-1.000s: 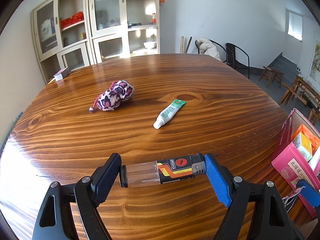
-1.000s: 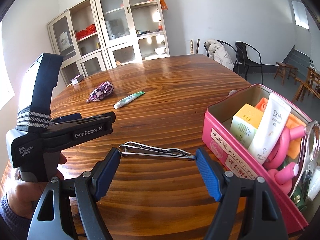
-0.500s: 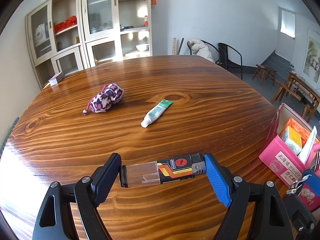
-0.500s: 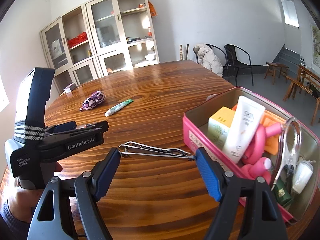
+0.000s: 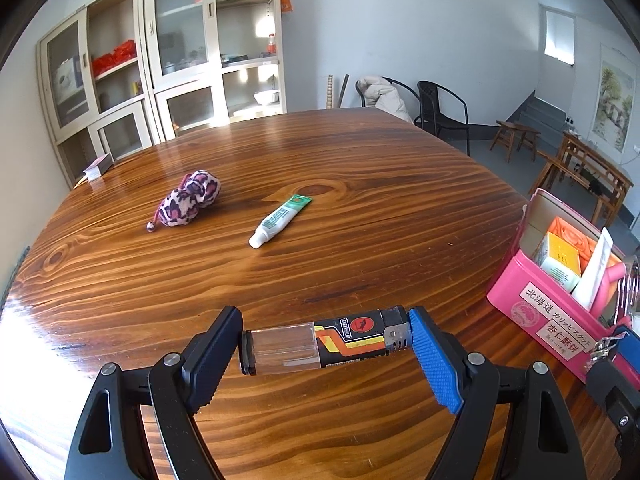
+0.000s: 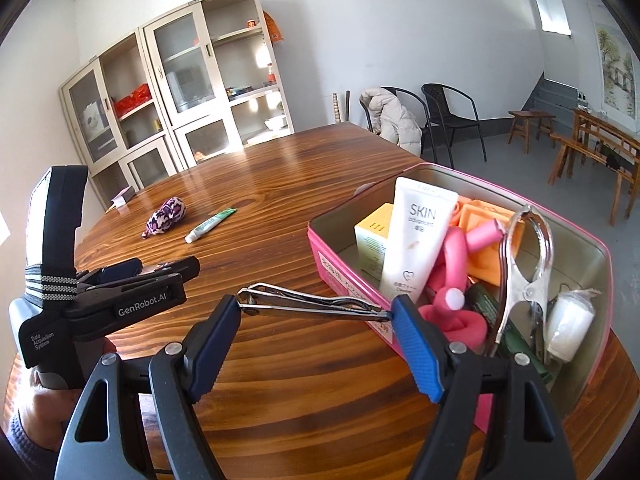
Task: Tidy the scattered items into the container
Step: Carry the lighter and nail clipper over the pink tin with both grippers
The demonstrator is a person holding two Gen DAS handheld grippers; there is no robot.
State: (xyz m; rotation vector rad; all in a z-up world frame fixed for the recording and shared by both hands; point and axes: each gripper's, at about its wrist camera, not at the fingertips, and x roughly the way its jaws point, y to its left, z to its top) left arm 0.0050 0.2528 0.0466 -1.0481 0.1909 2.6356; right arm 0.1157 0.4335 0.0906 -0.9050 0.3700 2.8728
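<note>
2 tools are each clamped on a small item above a round, glossy wood-grain tabletop [image 5: 360, 240]. In the left wrist view, the left tool [image 5: 324, 344] grips a lighter [image 5: 324, 342] end to end: a clear plastic tank at one end, a black body with orange and yellow stripes and a red round emblem, and a perforated metal cap at the other; its small print is too fine to read. In the right wrist view, the right tool [image 6: 316, 306] pinches a shiny steel nail clipper [image 6: 312, 304] lengthwise between a dark pad and a ribbed blue pad, just beside the near wall of a pink tin [image 6: 592, 240].

The tin's white label carries Japanese characters, partly cut off by the right tool. Inside stand a white tube [image 6: 416, 240] printed "SKIN advanced", a yellow and white box [image 6: 372, 236], pink foam rollers [image 6: 452, 280], something orange, a large metal clamp [image 6: 524, 276] and a white roll; a dark green item at the bottom is mostly hidden.

The left tool's side reads "GenRobot.AI" and "Data Acquisition System".

Farther out on the tabletop lie a leopard-print fabric pouch [image 5: 188, 198] and a small white tube with a green end [image 5: 280, 220], its lettering illegible. A small box [image 5: 98, 166] sits near the far edge.
</note>
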